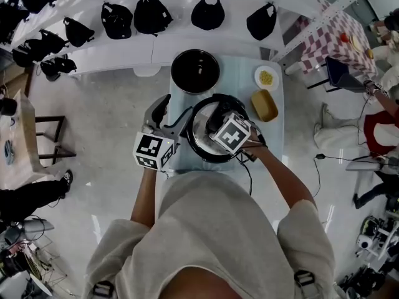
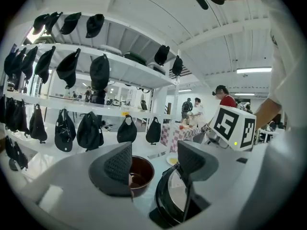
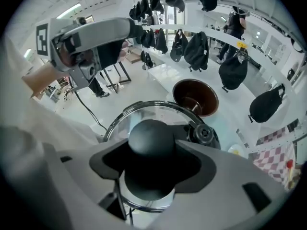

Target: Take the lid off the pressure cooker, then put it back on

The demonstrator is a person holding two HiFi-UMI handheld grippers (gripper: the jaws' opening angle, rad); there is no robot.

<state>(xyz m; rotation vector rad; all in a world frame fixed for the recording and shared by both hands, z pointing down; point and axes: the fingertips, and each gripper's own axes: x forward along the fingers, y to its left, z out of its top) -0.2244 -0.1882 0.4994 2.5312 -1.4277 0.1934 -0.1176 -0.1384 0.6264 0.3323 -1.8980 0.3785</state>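
Observation:
The black pressure cooker point(image 1: 215, 151) stands on a light blue table point(image 1: 274, 126), and its glass lid point(image 3: 125, 123) lies over it. My right gripper point(image 3: 152, 163) is shut on the lid's round black knob point(image 3: 151, 138); in the head view its marker cube point(image 1: 230, 134) covers the lid's centre. Whether the lid rests on the pot or is slightly raised, I cannot tell. My left gripper point(image 1: 169, 114) hovers open at the cooker's left side with nothing between its fingers point(image 2: 117, 164). The cooker point(image 2: 172, 202) shows low between the left jaws.
A dark empty pot point(image 1: 195, 71) stands behind the cooker. A small white plate point(image 1: 267, 78) of yellow food and a tan block point(image 1: 264, 105) lie at the table's right. Shelves with black bags point(image 1: 153, 14) run behind. Other people stand off to the right.

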